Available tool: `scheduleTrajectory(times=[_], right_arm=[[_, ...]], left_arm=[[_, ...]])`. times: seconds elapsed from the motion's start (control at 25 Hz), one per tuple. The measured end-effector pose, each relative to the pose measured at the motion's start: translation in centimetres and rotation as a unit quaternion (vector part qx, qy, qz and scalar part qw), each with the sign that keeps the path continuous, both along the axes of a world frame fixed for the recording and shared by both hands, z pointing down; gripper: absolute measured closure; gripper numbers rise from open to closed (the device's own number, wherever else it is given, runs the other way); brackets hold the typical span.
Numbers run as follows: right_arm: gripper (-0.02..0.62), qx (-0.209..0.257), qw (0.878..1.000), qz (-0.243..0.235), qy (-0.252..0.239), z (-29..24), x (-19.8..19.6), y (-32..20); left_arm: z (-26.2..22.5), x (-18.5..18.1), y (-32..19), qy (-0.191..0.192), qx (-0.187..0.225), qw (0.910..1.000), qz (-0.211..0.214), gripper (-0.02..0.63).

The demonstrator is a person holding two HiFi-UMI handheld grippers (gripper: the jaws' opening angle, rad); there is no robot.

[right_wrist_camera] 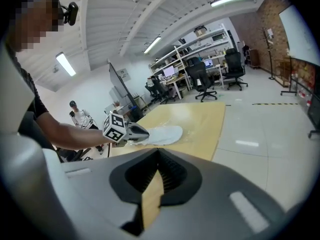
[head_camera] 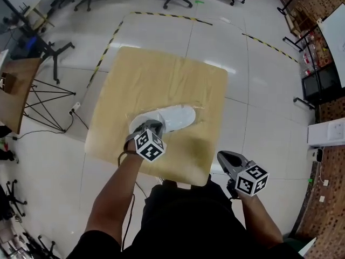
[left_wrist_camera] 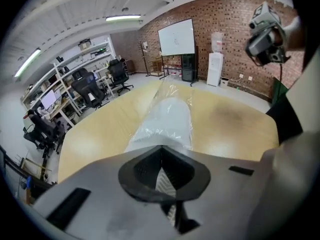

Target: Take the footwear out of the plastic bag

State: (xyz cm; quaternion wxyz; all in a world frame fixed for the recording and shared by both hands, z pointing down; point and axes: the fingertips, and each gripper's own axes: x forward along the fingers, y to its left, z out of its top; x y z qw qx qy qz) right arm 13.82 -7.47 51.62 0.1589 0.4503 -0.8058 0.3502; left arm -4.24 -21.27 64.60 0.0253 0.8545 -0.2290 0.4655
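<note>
The left gripper point(head_camera: 155, 124) has its two grey jaws brought together, tips meeting with no gap showing in the left gripper view. Those closed tips sit at the near end of the crinkled clear plastic bag point(left_wrist_camera: 170, 87), right where the film bunches over the heel of the white low-cut shoe point(left_wrist_camera: 168, 118). Whether a fold of film is caught between the pads cannot be told; white ribbed material shows through the slot behind the tips. From this gripper the shoe runs straight ahead, lengthwise away from the jaws, wrapped in the bag and lying flat on the pale square wooden table with rounded corners point(left_wrist_camera: 235, 129).

In the head view the shoe point(head_camera: 176, 117) lies near the middle of the table point(head_camera: 161, 74), toe pointing to the right and slightly up, with the left gripper at its heel end, angled down onto it.

The right gripper point(head_camera: 221, 155) is closed too, jaws together with nothing between them. It hangs beyond the near right corner of the table, over the tiled floor point(head_camera: 259, 96), well apart from the bag and shoe. Its own view looks across the table top point(right_wrist_camera: 200, 119) at the shoe point(right_wrist_camera: 166, 133) and the left gripper point(right_wrist_camera: 147, 132) beside it.
</note>
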Motion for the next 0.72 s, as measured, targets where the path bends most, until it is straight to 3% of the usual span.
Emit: scheduleTrajectory(times=[0.16, 0.28, 0.44, 0.52, 0.64, 0.72], right_arm=[[0.592, 0.01, 0.996, -0.09, -0.006, 1.7, -3.0, -3.3], [0.59, 0.0, 0.987, -0.156, -0.025, 3.5, -5.9, -5.2], [0.44, -0.022, 0.973, -0.223, -0.055, 6.6, -9.6, -6.9], [0.399, -0.032, 0.969, -0.238, -0.06, 8.2, -11.0, -7.6], [0.348, -0.034, 0.968, -0.236, -0.074, 9.4, -12.7, -8.8], [0.345, -0.028, 0.967, -0.241, -0.078, 9.4, -13.9, -9.1]], left_arm=[[0.4, -2.0, 3.0, -0.022, -0.007, 0.9977, 0.064, 0.598], [0.0, -4.1, 4.3, -0.032, -0.018, 0.9967, 0.073, 0.597], [-3.5, -4.1, 3.5, 0.032, -0.015, 0.9992, 0.018, 0.553], [-4.9, -3.3, 2.5, 0.067, -0.01, 0.9974, -0.025, 0.546], [-2.9, -2.9, 1.6, 0.076, -0.063, 0.9899, -0.102, 0.532], [-1.4, -3.0, 1.5, 0.068, -0.089, 0.9855, -0.127, 0.519]])
